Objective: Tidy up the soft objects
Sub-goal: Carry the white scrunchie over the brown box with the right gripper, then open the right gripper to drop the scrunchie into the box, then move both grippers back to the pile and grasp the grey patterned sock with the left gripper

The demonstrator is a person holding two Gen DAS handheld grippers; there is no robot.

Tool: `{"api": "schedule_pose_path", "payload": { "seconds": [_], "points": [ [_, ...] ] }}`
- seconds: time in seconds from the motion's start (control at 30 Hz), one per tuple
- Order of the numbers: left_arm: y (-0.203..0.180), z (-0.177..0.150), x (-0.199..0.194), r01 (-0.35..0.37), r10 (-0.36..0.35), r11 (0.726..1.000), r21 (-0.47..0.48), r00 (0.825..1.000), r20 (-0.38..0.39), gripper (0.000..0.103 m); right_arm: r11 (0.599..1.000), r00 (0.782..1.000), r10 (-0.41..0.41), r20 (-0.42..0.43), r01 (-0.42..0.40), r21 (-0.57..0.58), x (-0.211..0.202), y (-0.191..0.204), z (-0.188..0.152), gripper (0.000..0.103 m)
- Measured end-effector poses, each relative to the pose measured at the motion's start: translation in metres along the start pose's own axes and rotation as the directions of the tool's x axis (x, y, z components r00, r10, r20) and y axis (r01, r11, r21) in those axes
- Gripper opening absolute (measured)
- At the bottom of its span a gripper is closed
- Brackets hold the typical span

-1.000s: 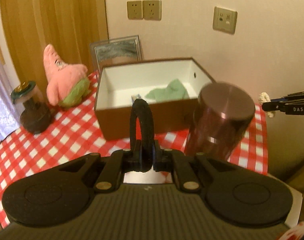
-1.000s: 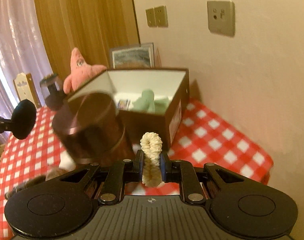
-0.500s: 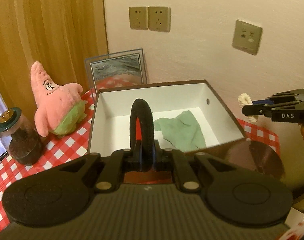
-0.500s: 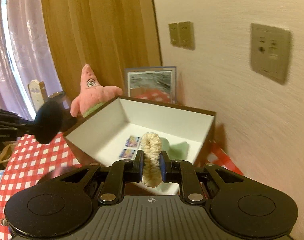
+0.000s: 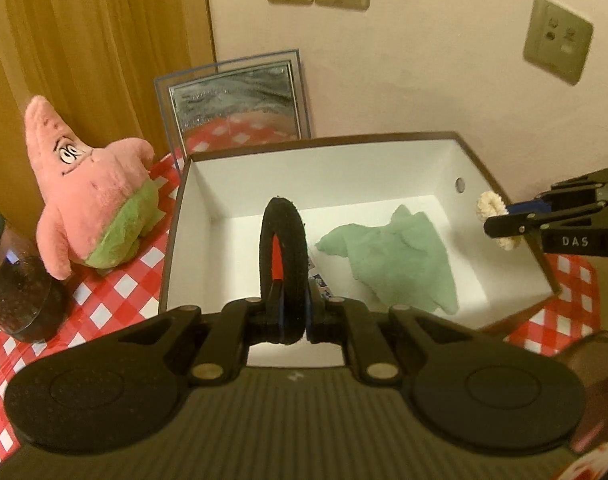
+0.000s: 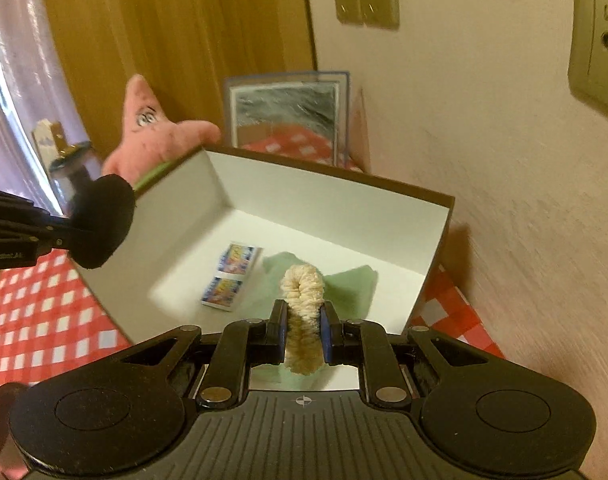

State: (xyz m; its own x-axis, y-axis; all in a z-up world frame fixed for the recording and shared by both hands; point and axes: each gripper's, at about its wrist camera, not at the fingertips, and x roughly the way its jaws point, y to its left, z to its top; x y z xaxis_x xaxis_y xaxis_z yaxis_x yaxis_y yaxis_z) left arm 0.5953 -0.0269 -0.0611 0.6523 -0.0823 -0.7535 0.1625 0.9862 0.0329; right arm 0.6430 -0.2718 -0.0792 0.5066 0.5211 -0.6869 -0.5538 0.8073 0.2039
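Soft black fuzzy hair ring (image 5: 284, 268) is sitting clenched between the jaws of the left gripper (image 5: 290, 316), while the right gripper (image 6: 302, 336) is pinching a cream fluffy scrunchie (image 6: 302, 304); both are hanging over the open white-lined brown cardboard box (image 5: 383, 144), so the drop-in step looks to be in hand, calling next for lowering and letting go. Inside, a pale green cloth (image 5: 399, 256) is lying at 3 o'clock beside small printed packets (image 6: 232, 276), and a pink star-shaped plush toy (image 5: 88, 200) is waiting outside at 9 o'clock, with nothing blocking the opening.
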Motion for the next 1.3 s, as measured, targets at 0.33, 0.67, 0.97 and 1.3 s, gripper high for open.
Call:
{"api": "schedule_pose_path", "payload": {
  "seconds": [0.33, 0.67, 0.97, 1.3],
  "points": [
    [0.000, 0.009, 0.043, -0.085, 0.089, 0.993, 0.087, 0.995, -0.047, 0.031, 1.000, 1.000, -0.024, -0.020, 0.025, 0.013, 0.030, -0.018, 0.012, 0.054],
    [0.013, 0.006, 0.041, -0.094, 0.095, 0.995, 0.017, 0.991, -0.094, 0.036, 1.000, 1.000, -0.014, -0.008, 0.015, 0.020, 0.028, -0.021, 0.011, 0.055],
    [0.015, -0.005, 0.003, -0.099, 0.095, 0.994, -0.044, 0.993, -0.068, 0.036, 0.997, 1.000, -0.003, 0.028, 0.001, 0.079, -0.005, -0.022, -0.002, 0.055],
    [0.002, -0.032, -0.058, -0.078, 0.078, 0.993, -0.087, 0.997, -0.005, 0.038, 0.980, 0.994, 0.006, 0.105, -0.027, 0.198, -0.069, -0.033, -0.036, 0.055]
  ]
}}
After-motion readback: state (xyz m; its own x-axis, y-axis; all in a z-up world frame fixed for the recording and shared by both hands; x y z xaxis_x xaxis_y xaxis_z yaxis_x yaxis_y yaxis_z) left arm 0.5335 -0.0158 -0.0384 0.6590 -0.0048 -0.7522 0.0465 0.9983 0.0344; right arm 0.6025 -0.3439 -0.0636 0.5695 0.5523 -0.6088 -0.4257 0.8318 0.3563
